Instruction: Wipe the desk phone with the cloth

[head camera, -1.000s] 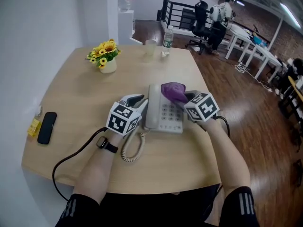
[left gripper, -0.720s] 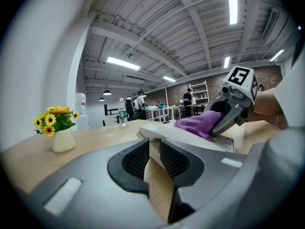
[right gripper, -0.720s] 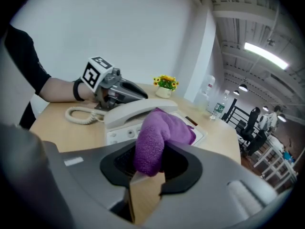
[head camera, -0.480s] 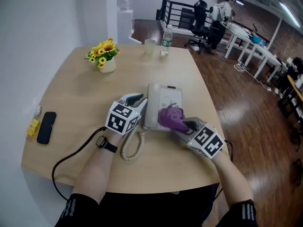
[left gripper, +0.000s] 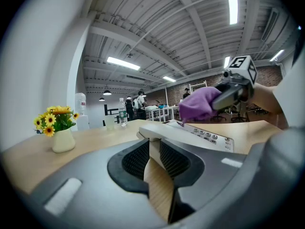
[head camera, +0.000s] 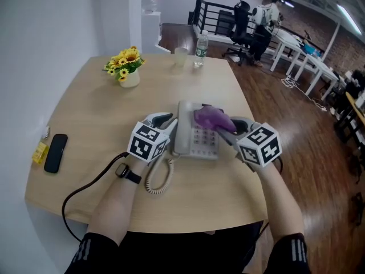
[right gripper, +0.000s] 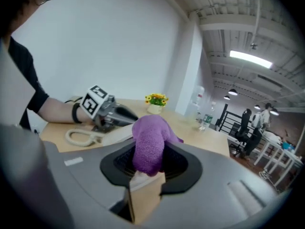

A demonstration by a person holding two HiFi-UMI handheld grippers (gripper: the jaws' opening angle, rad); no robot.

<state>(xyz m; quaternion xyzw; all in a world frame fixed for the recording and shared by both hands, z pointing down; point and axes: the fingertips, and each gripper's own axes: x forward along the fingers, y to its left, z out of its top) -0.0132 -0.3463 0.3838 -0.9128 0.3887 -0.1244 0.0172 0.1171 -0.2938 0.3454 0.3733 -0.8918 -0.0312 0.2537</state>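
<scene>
Head view: desk phone (head camera: 197,137) lengthwise away; jaws clamped: right gripper (head camera: 221,128) on cloth (head camera: 209,117), left gripper (head camera: 167,120) on phone.

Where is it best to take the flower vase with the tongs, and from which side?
Grip the white vase around its round body, below the sunflowers, coming in level from the near side; the blooms cover its top, blocking a descent.

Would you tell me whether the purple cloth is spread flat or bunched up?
Bunched up: the purple cloth is a rounded wad pinched in the right claw above the desk phone.
</scene>
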